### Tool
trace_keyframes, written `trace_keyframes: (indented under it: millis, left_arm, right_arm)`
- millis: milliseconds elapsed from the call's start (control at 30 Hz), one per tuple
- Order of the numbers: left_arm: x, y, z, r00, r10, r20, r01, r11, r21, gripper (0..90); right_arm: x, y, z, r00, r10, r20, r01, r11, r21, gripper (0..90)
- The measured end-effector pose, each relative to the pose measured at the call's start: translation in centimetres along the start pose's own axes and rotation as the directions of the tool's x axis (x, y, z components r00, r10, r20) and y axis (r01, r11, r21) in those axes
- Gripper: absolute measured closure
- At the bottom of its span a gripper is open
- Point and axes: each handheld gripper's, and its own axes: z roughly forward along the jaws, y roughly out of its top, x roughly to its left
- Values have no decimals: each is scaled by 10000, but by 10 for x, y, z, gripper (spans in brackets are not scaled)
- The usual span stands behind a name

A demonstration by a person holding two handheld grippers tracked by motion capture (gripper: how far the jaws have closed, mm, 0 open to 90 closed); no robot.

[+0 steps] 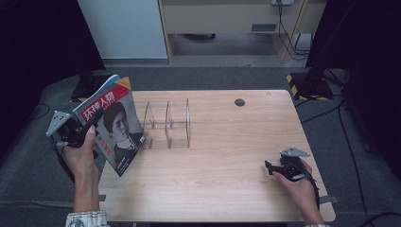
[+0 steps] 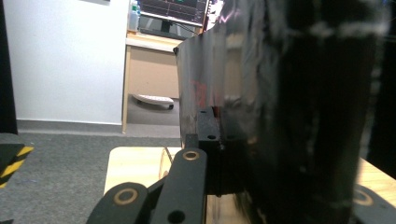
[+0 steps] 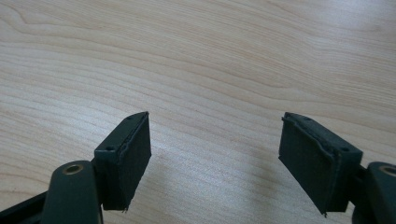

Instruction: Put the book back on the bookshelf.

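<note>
Your clear wire-framed rack stands near the bench's far-left corner, its slots holding nothing. Your left gripper has its jaws pinching a glossy magazine, held tilted above the bench's left edge, just beside the rack. Your right gripper rests near the pale woodgrain bench's right edge, jaws spread.

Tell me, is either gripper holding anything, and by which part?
The left gripper clamps the glossy red-titled magazine with a portrait cover near its left edge. The right gripper is open, empty.
</note>
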Motion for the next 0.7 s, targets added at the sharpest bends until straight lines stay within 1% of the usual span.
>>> trace_keyframes:
  millis: [33,200,333,700]
  left_arm:
    - [-2,-1,2,9999,89,-80,-90,9999,-68,863]
    - [-6,-5,6,9994,221,-256,-225,9996,-162,862]
    - [-7,-6,10,9992,252,-321,-257,9996,-138,862]
    - [-14,-11,18,9979,492,-424,-509,9980,-386,862]
  right_arm:
    - [0,0,0,10000,0,15,0,10000,-17,255]
    - [0,0,0,10000,-19,-6,19,10000,-11,255]
    - [0,0,0,10000,-20,-3,20,10000,-4,255]
    - [0,-1,1,10000,-10,19,10,10000,-12,255]
